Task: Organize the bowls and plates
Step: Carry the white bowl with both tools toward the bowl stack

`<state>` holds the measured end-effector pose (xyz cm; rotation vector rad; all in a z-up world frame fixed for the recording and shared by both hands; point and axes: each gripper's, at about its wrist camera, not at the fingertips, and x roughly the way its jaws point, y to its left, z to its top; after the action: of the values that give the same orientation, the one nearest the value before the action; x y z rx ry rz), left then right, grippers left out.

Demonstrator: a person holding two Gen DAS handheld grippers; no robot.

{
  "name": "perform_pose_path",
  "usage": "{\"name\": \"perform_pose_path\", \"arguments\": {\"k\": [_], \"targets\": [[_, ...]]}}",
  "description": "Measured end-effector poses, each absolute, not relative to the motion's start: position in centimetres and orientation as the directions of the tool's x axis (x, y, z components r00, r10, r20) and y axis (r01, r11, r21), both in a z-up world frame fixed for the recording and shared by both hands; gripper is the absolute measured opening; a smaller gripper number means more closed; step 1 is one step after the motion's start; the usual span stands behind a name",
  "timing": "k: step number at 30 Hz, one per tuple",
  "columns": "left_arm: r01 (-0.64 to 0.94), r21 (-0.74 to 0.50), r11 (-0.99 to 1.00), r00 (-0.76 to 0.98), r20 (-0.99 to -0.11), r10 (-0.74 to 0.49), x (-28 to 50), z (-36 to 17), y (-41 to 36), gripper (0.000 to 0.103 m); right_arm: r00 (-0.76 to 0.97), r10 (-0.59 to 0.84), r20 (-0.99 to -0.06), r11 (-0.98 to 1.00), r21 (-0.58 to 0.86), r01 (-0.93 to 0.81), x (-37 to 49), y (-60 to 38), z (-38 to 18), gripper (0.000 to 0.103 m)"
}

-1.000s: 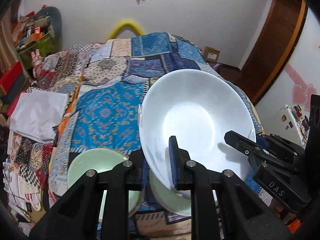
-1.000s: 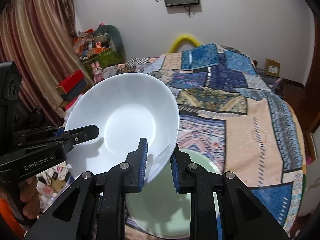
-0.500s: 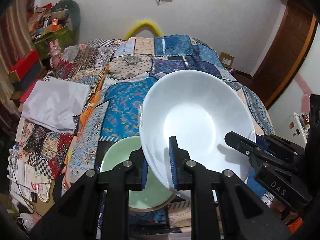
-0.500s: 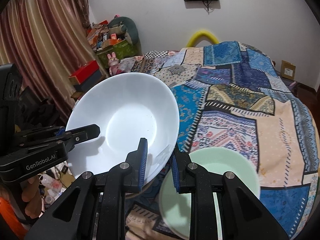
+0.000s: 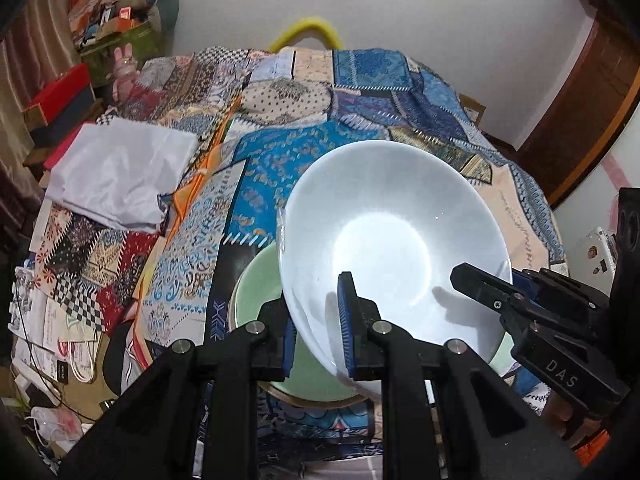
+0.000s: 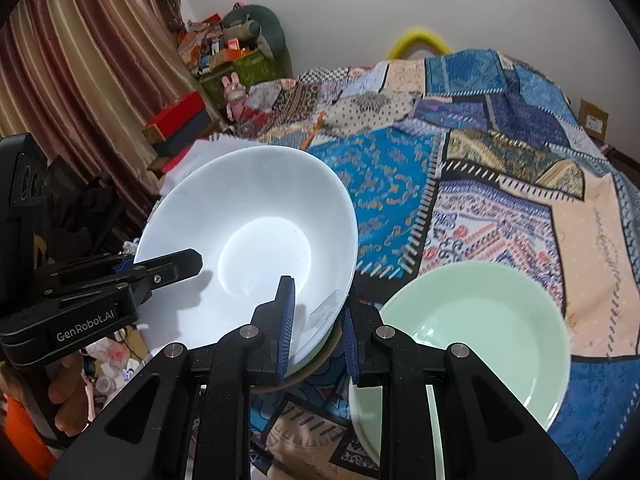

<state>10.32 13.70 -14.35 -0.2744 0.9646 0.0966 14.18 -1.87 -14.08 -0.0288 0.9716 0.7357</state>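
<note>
Left tongs (image 5: 316, 320): clenched on white bowl (image 5: 392, 232) rim (tilted).
Right tongs (image 6: 316, 320): grasping opposite rim.
Green plate (image 6: 480, 320): right of right tongs.

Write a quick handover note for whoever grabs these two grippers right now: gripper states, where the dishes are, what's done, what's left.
Left gripper: shut on the near rim of the white bowl.
Right gripper: shut on the same white bowl's opposite rim.
The bowl is held tilted, above the patchwork bedspread edge.
One green dish lies directly under the bowl; a second green dish lies beside it, on the right.
Done: white bowl picked up with both grippers.
Left: probably lower it onto the green dish beneath, then release. Keep both grips until it's seated.
</note>
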Motion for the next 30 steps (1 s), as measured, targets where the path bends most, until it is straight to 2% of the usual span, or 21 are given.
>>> {"name": "perform_pose_path", "arguments": {"k": [15,30], "targets": [[-0.24,-0.198,0.95,0.484,-0.873,-0.059,10.2,-19.4,15.6,0.018,0.26,0.531,-0.806,0.755,0.31,-0.578,14.0,0.0,-17.6,0.02],[-0.232,-0.184,0.955,0.462,-0.885,-0.058,10.3,-20.8,16.3,0.018,0.231,0.532,-0.815,0.744,0.319,-0.587,14.2,0.5,-18.1,0.021]]}}
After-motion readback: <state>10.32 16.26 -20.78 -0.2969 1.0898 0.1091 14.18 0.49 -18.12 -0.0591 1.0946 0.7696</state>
